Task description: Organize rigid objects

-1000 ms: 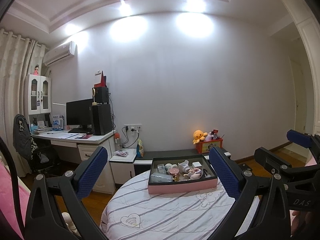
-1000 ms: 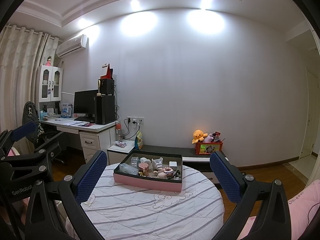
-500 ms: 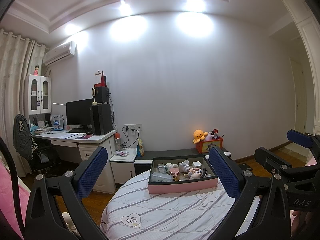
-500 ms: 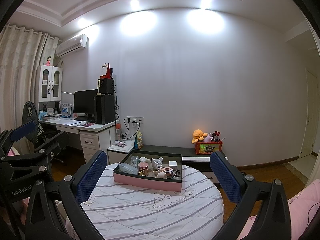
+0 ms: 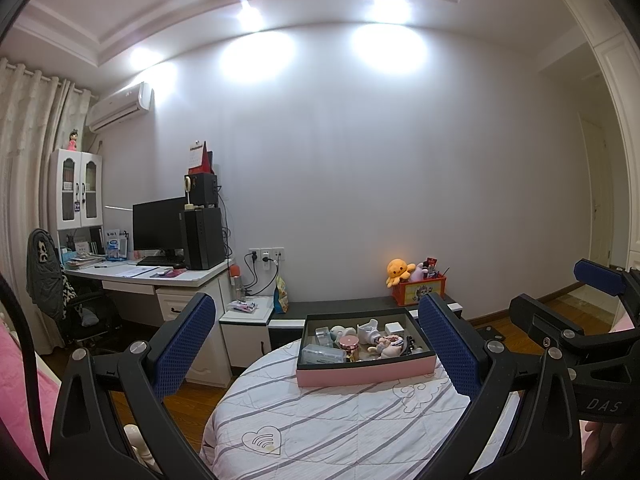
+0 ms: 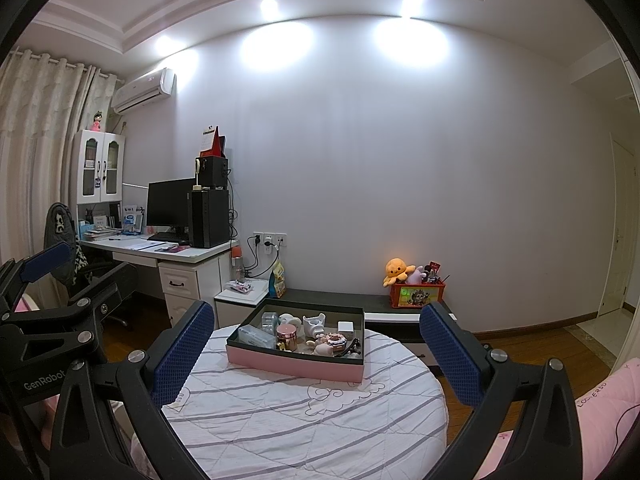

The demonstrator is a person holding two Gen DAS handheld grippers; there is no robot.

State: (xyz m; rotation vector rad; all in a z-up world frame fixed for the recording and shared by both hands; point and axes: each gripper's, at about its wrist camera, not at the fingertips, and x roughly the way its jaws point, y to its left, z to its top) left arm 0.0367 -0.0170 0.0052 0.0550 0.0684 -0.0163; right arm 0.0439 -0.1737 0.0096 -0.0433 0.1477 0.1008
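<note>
A pink box with a dark inner rim [image 5: 366, 372] [image 6: 294, 366] stands at the far side of a round table with a striped white cloth [image 5: 344, 420] [image 6: 304, 412]. It holds several small items: a rose-gold jar [image 6: 287, 335], a clear case [image 5: 323, 354], a white cube [image 6: 346, 327], small figurines. My left gripper [image 5: 316, 344] is open and empty, held above the table's near side. My right gripper [image 6: 316, 344] is open and empty, likewise short of the box. Each gripper shows at the edge of the other's view.
A white desk [image 6: 172, 250] with monitor and speakers stands at the left, with a chair [image 5: 60, 288] beside it. A low dark bench [image 6: 372, 306] behind the table carries a red toy crate [image 6: 416, 294]. Pink bedding [image 6: 600, 408] lies at the right.
</note>
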